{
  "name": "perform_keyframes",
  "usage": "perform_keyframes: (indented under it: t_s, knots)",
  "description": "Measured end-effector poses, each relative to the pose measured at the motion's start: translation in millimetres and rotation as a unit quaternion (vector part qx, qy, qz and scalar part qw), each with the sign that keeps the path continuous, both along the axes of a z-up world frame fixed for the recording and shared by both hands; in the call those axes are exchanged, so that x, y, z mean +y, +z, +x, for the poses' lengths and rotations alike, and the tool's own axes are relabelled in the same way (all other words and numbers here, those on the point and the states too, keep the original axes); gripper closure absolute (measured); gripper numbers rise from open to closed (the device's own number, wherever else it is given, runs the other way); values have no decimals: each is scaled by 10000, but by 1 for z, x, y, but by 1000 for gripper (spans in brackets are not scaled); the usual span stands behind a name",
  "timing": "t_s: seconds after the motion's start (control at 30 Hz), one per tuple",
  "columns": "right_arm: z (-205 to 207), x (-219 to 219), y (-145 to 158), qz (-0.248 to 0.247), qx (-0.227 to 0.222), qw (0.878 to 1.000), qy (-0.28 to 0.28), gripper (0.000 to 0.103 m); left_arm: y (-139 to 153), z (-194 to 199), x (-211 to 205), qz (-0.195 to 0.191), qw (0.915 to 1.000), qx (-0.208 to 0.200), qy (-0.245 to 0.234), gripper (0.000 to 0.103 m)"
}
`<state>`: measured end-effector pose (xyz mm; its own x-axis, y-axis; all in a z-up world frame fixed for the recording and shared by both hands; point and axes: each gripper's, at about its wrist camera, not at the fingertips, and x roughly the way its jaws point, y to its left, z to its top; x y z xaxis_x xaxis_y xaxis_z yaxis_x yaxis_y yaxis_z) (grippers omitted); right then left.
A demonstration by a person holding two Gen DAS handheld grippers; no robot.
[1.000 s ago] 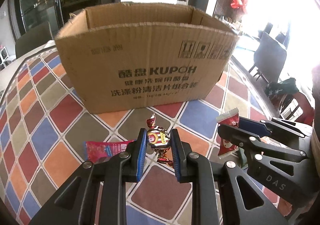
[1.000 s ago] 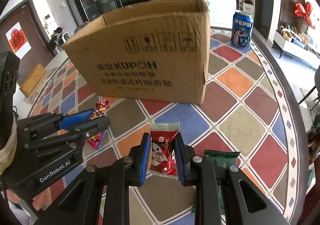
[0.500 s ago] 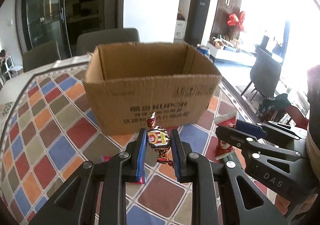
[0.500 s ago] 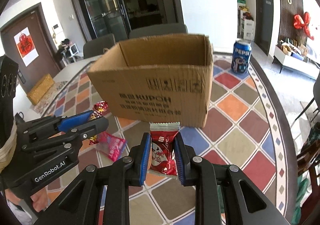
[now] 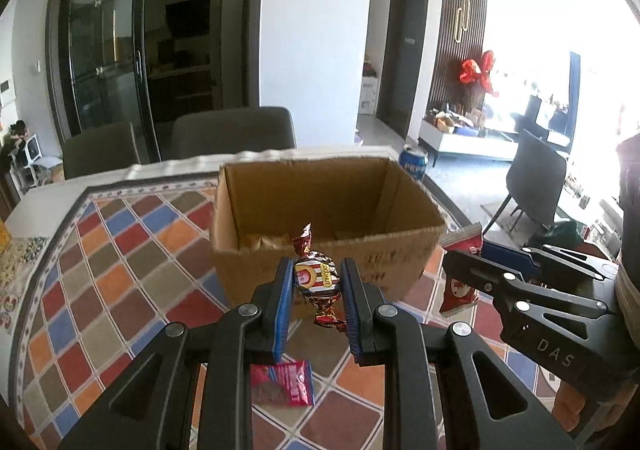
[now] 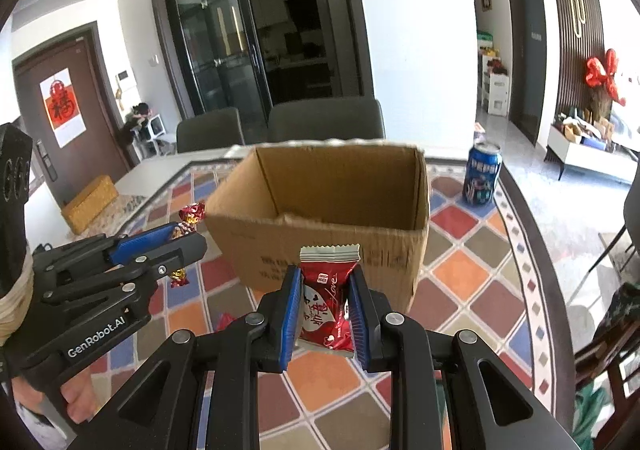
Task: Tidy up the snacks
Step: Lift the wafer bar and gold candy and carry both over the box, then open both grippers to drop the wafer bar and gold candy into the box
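My left gripper is shut on a twist-wrapped red and gold candy, held in the air in front of the open cardboard box. My right gripper is shut on a red snack packet, held just before the box's near wall. Each gripper shows in the other's view: the right gripper with its packet, the left gripper with its candy. The box sits on a table with a colourful diamond-patterned cloth. Something tan lies on the box floor.
A pink snack packet lies on the cloth below my left gripper. A blue Pepsi can stands right of the box. Grey chairs stand behind the table. A dark green packet shows at the lower right edge.
Both grippers have risen with their snacks; the views now look down into the open box instead of at its printed front wall. Both grips are unchanged.
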<state>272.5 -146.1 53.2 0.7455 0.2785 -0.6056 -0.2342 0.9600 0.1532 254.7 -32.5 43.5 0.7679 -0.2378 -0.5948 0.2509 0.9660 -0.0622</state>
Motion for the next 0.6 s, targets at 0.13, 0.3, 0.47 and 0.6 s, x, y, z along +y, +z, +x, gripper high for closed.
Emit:
perform_keyframes:
  t_s: [0.13, 0.3, 0.47, 0.6]
  knots:
    - [5, 2, 13, -12, -165, 9999, -5, 78, 10, 5, 2, 19, 9999, -135, 33, 79]
    - [12, 4, 25, -27, -322, 9995, -3, 78, 22, 15, 4, 87, 9996, -265, 44, 79]
    - [24, 6, 34, -42, -391, 9992, 13, 78, 29, 31, 6, 146, 9995, -285, 79, 79]
    - [37, 7, 39, -46, -410, 9991, 38, 78, 32, 45, 6, 143, 9996, -222, 63, 79]
